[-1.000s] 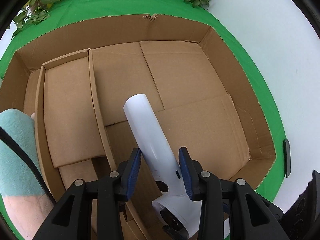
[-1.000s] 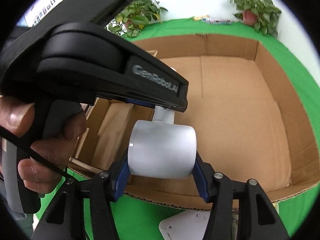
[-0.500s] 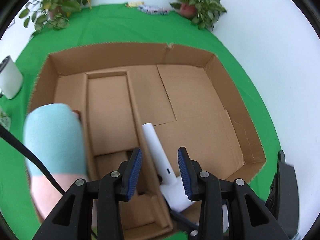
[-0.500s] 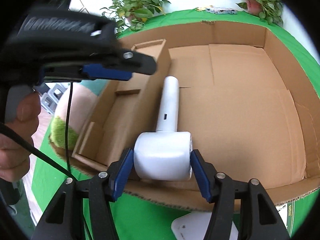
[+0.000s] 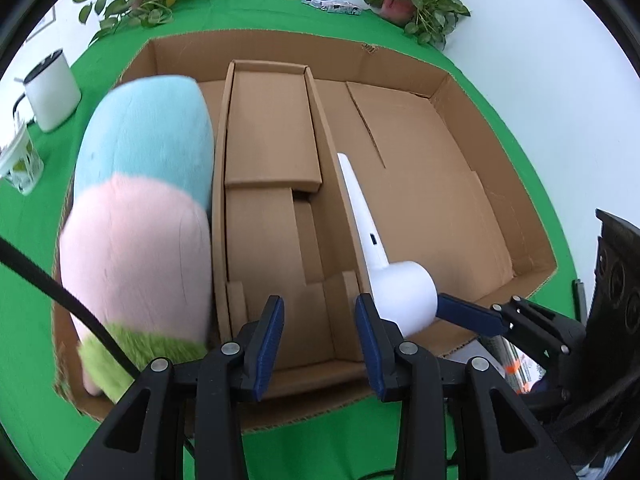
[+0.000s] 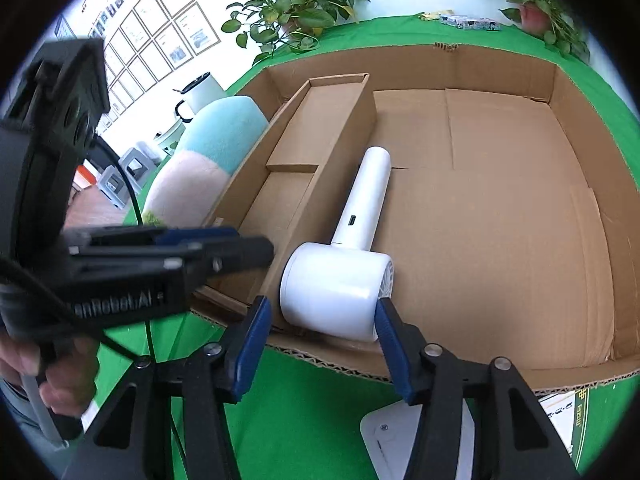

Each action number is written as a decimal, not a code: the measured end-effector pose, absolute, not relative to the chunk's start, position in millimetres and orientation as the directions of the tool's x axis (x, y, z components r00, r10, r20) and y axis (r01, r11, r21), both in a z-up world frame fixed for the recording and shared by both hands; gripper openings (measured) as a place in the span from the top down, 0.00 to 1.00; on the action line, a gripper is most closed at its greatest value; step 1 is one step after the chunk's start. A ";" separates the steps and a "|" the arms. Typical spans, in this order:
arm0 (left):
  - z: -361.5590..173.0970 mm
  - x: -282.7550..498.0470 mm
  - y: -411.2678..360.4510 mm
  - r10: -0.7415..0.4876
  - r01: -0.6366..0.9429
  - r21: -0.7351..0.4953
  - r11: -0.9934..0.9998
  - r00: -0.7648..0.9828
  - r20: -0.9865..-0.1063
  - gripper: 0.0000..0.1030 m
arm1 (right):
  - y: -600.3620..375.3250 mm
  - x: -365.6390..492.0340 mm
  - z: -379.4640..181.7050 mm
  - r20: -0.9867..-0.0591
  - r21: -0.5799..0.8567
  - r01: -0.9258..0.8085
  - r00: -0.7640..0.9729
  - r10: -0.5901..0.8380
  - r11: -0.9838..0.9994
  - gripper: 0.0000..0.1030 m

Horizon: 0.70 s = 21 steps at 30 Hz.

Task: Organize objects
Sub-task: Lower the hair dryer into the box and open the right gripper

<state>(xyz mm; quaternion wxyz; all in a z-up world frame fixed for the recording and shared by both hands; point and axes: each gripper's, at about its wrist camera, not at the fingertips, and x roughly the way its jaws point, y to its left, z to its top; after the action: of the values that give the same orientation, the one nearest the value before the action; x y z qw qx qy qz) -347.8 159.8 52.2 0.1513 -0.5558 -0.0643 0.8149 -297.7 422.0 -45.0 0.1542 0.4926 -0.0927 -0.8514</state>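
- With the white hair dryer (image 6: 344, 256) lying in the cardboard box (image 6: 500, 68), we judge the placing step nearly done: its handle points toward the box's far wall, its barrel sits at the near wall, just beside the cardboard divider insert (image 6: 320, 136).
- Right gripper (image 6: 320, 344): jaws have just been closing in a little; the dryer barrel is between them. Right pad looks to touch the barrel, left pad shows a gap, so we read it as released, not clamped.
- Left gripper (image 5: 320, 344): jaws part-way apart, nothing between them, over the box's near edge above the insert.
- Plush toy (image 5: 140, 216) (blue, pink, green) stands at the box's left wall; whether inside or outside that wall, we can't tell.
- Kettle (image 5: 52, 88) and a printed cup (image 5: 20, 160) sit on the green surface (image 5: 320, 448) left of the box: likely next candidates.
- Next move, our call: back the right jaws off the barrel without dragging it, then send the left toward the plush or another loose item.
- Writing: "GenRobot.AI" on the left gripper's body in the right view, blurred and partly cut off. Print on the box's near-right flap too small to read.
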 end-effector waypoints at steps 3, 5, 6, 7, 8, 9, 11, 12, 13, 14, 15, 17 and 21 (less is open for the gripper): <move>47.6 -341.7 149.7 0.355 -0.140 -0.327 -0.935 -0.323 -0.877 0.66 | 427.0 -293.5 -43.7 -0.809 0.292 0.173 -0.481 -0.339 -0.941 0.50; 44.5 -334.6 145.8 0.373 -0.111 -0.356 -0.928 -0.326 -0.869 0.67 | 425.3 -285.0 -37.7 -0.807 0.230 0.168 -0.518 -0.284 -0.959 0.50; 42.7 -334.1 142.4 0.378 -0.099 -0.366 -0.925 -0.331 -0.865 0.67 | 423.8 -279.7 -34.4 -0.800 0.197 0.168 -0.542 -0.257 -0.966 0.48; 42.0 -331.5 140.0 0.385 -0.081 -0.381 -0.921 -0.337 -0.859 0.67 | 422.0 -275.7 -31.8 -0.794 0.171 0.169 -0.560 -0.237 -0.971 0.47; 40.7 -330.2 138.2 0.388 -0.067 -0.390 -0.918 -0.341 -0.856 0.67 | 420.3 -269.3 -28.7 -0.783 0.145 0.164 -0.584 -0.215 -0.976 0.42; 40.6 -328.5 137.4 0.390 -0.051 -0.398 -0.916 -0.345 -0.854 0.67 | 418.8 -264.7 -26.6 -0.776 0.128 0.158 -0.599 -0.198 -0.979 0.39; 41.2 -325.5 137.4 0.388 -0.026 -0.404 -0.914 -0.348 -0.854 0.67 | 416.0 -252.9 -22.3 -0.760 0.090 0.147 -0.629 -0.163 -0.985 0.38; 41.9 -323.9 138.3 0.383 -0.017 -0.403 -0.915 -0.351 -0.854 0.67 | 415.3 -247.8 -20.8 -0.751 0.074 0.143 -0.643 -0.150 -0.987 0.38; 42.7 -322.5 139.1 0.376 -0.011 -0.398 -0.917 -0.356 -0.856 0.67 | 414.4 -243.2 -19.0 -0.745 0.061 0.140 -0.653 -0.139 -0.988 0.37; 42.9 -323.8 141.2 0.371 -0.009 -0.394 -0.919 -0.358 -0.857 0.67 | 413.7 -237.5 -17.2 -0.734 0.039 0.134 -0.668 -0.119 -0.990 0.36; 44.1 -323.1 143.8 0.363 -0.008 -0.387 -0.922 -0.362 -0.859 0.67 | 413.0 -232.8 -15.5 -0.727 0.023 0.129 -0.678 -0.105 -0.991 0.35; 48.9 -317.3 144.1 0.337 -0.028 -0.354 -0.935 -0.379 -0.862 0.67 | 411.2 -226.1 -12.5 -0.709 -0.006 0.120 -0.701 -0.081 -0.993 0.35; 72.5 -295.6 150.6 0.219 -0.065 -0.215 -0.974 -0.475 -0.852 0.67 | 412.0 -208.8 -0.9 -0.665 -0.022 0.107 -0.744 -0.065 -0.994 0.35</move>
<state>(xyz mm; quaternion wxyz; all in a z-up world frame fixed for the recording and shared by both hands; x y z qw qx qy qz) -295.6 150.6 72.5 0.0830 -0.5054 -0.0766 0.8554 -208.8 412.0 -0.9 0.0460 0.3550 0.0292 -0.9333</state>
